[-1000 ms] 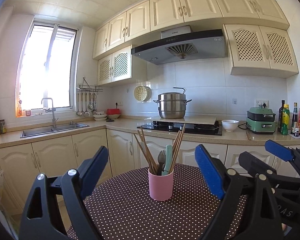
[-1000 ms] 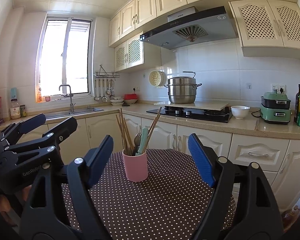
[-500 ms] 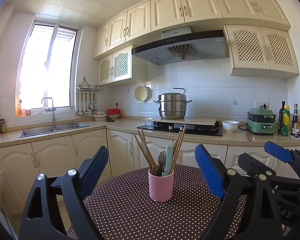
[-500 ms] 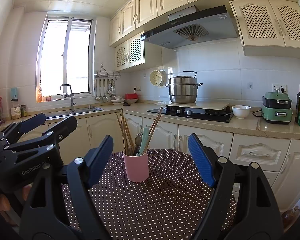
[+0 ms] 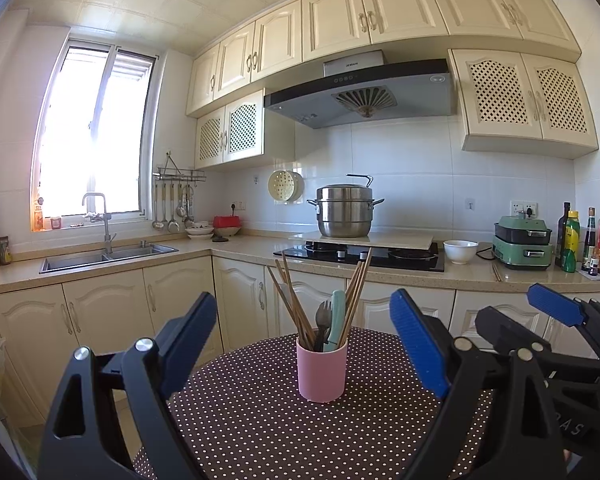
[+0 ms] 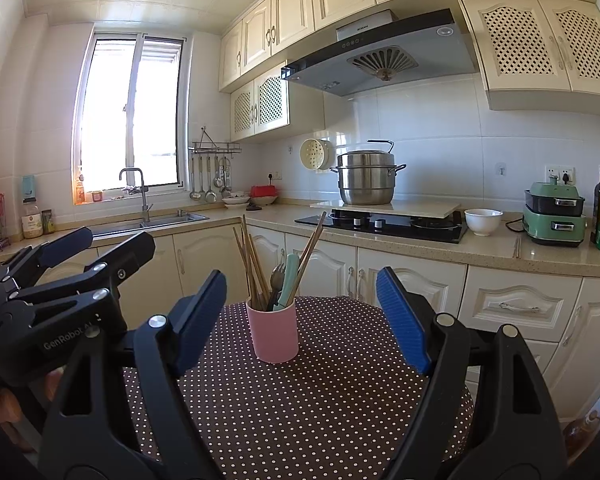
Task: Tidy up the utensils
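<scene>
Left claw [image 5: 304,344]: jaws spread wide, nothing between the pads, filling the lower part of the left wrist view. Right claw [image 6: 300,314]: likewise released and empty, low in its own view; it also shows at the lower right of the left wrist view, beside the left claw.

Both claws hover over a round table [image 5: 260,420] under a brown cloth with white dots. A pink cup [image 5: 322,370] stands upright on the table at frame centre, beyond the fingertips and apart from both claws. It holds wooden chopsticks [image 5: 290,300] fanned left and right, a dark fork [image 5: 322,316] and a mint-green handle [image 5: 337,312].

Behind: cream cabinets and counter, a steel pot [image 5: 344,212] on the hob at centre, sink [image 5: 108,254] and bright window at left, green appliance [image 5: 522,242] and bottles at right.
</scene>
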A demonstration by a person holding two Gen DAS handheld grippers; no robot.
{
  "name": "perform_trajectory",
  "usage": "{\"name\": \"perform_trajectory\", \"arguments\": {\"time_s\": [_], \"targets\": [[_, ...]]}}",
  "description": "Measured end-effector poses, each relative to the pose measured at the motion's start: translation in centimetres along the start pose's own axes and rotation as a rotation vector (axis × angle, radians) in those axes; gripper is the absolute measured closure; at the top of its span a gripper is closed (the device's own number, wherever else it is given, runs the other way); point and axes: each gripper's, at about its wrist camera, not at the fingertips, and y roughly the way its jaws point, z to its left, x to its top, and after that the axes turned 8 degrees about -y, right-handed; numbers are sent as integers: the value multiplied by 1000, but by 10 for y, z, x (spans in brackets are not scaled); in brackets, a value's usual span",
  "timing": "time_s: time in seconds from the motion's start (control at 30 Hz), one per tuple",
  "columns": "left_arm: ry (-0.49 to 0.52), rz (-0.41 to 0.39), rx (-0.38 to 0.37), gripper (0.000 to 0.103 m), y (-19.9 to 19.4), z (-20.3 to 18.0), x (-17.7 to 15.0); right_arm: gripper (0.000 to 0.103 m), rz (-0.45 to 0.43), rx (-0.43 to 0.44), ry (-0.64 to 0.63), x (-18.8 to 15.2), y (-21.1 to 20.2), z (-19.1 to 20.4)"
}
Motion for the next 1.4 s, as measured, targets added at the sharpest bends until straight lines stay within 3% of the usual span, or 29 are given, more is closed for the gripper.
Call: {"name": "perform_trajectory", "arguments": {"time_s": [1.4], "targets": [[6,-5,3,16,-1,0,-2,25,13,7,13,-7,-1,0]]}}
